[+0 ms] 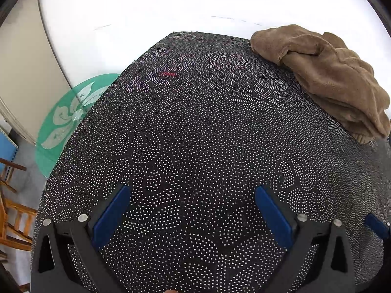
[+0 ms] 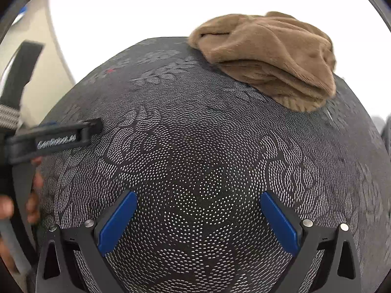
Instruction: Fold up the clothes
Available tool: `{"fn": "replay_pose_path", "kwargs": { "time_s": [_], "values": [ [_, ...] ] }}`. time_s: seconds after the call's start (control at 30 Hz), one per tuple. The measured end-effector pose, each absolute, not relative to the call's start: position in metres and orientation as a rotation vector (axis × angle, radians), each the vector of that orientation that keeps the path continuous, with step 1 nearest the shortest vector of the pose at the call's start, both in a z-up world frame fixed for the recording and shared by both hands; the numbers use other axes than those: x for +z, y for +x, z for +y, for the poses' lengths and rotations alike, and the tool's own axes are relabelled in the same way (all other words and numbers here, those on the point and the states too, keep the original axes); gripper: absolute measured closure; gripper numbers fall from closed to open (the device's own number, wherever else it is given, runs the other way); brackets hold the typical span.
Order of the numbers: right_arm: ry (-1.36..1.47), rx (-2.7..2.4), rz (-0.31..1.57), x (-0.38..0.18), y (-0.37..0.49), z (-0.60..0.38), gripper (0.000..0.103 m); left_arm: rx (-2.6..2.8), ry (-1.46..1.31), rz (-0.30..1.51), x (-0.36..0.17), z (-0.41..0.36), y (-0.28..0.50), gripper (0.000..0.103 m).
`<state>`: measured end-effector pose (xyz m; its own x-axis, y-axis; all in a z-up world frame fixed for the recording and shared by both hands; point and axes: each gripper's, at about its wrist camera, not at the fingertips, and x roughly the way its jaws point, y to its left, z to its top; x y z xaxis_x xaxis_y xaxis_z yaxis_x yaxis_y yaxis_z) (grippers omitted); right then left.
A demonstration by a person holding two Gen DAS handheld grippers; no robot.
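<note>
A black cloth with a white dotted pattern (image 1: 195,134) lies flat on the white table (image 1: 122,12); the right wrist view shows the same dotted cloth (image 2: 195,146). A crumpled brown fleece garment (image 1: 325,75) rests on its far right corner, and the fleece garment (image 2: 268,53) sits at the cloth's far edge in the right wrist view. My left gripper (image 1: 193,193) hovers open over the near part of the cloth with nothing between its blue pads (image 1: 112,214). My right gripper (image 2: 199,197) is likewise open over the cloth. The left gripper (image 2: 58,136) shows at the left, held by a hand (image 2: 34,195).
A green round glass disc with a white flower emblem (image 1: 70,114) pokes out under the cloth's left edge. Wooden chair parts (image 1: 14,210) and a blue panel (image 1: 7,146) stand beyond the table's left edge. White table surface stretches behind the cloth.
</note>
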<state>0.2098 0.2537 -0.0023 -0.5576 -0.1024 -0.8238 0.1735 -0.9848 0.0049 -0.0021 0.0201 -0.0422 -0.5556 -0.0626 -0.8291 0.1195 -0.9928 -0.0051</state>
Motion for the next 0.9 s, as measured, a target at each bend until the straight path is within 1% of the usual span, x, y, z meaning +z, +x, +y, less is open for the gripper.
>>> {"fn": "replay_pose_path", "kwargs": {
  "time_s": [0.07,0.13,0.2,0.23,0.33,0.4,0.47,0.53,0.7,0.77,0.9],
  "values": [
    [1.337,-2.686,0.033,0.005,0.207,0.277,0.000,-2.670,1.431,0.095,-0.041,0.023,-0.009,0.001],
    [1.253,-2.749,0.024,0.014,0.207,0.291,0.000,-2.662,1.437,0.097,-0.041,0.025,-0.018,0.001],
    [1.117,-2.845,0.115,0.027,0.207,0.304,0.000,-2.665,1.439,0.091,-0.042,0.026,-0.019,0.001],
    [1.046,-2.880,0.195,0.032,0.206,0.309,0.000,-2.674,1.442,0.088,-0.039,0.021,-0.014,0.001],
    [0.969,-2.895,0.326,0.035,0.198,0.314,0.000,-2.679,1.447,0.088,-0.035,0.013,-0.011,0.001],
    [0.893,-2.971,0.445,0.039,0.194,0.314,0.000,-2.683,1.449,0.086,-0.033,0.010,-0.010,0.000],
    [0.842,-3.018,0.486,0.044,0.191,0.314,0.000,-2.689,1.452,0.081,-0.033,0.008,-0.010,0.000],
    [0.854,-3.041,0.465,0.044,0.179,0.321,0.000,-2.697,1.456,0.074,-0.034,0.005,-0.013,0.000],
    [0.906,-3.108,0.217,0.049,0.161,0.350,0.000,-2.709,1.463,0.060,-0.032,0.001,-0.012,0.000],
    [0.860,-3.147,0.104,0.063,0.163,0.366,0.000,-2.712,1.465,0.056,-0.032,0.001,-0.012,0.000],
    [0.670,-3.238,-0.023,0.108,0.183,0.394,0.000,-2.713,1.464,0.055,-0.032,0.001,-0.012,0.000]
  ]
}}
